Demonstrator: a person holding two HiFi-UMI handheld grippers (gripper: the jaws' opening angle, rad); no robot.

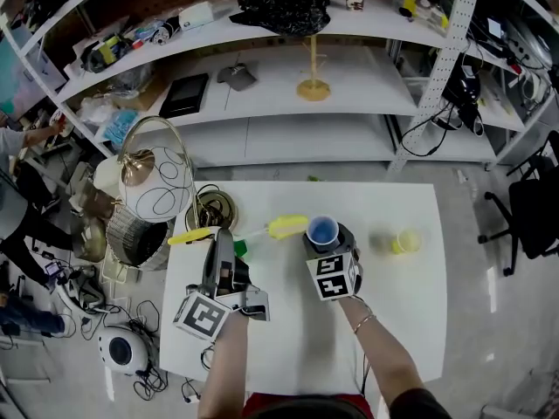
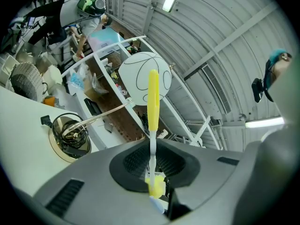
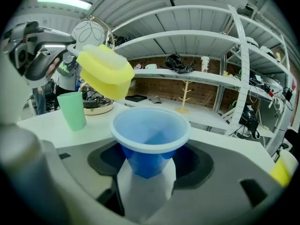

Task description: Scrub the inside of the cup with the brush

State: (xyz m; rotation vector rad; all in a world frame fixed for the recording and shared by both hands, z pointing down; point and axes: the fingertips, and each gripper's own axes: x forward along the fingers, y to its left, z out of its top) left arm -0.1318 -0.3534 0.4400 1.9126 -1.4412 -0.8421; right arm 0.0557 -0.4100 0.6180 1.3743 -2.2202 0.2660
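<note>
My right gripper [image 1: 327, 244] is shut on a blue plastic cup [image 1: 322, 231], held upright with its mouth open to the top [image 3: 150, 128]; the jaws close on its lower body [image 3: 146, 170]. My left gripper [image 1: 224, 247] is shut on the thin white stem of a brush [image 2: 152, 144], with its long yellow handle [image 2: 153, 97] reaching beyond the jaws. The brush lies crosswise, its yellow head [image 1: 286, 226] just left of the cup. In the right gripper view the head [image 3: 105, 74] hovers above and left of the rim, outside the cup.
A green cup [image 3: 72, 109] stands on the white table [image 1: 393, 304] beside the left gripper. A yellow cup [image 1: 406, 241] sits to the right. A lamp with a white shade [image 1: 157, 182] and a brass dish [image 1: 210, 209] crowd the back left corner. White shelves [image 1: 288, 103] run behind.
</note>
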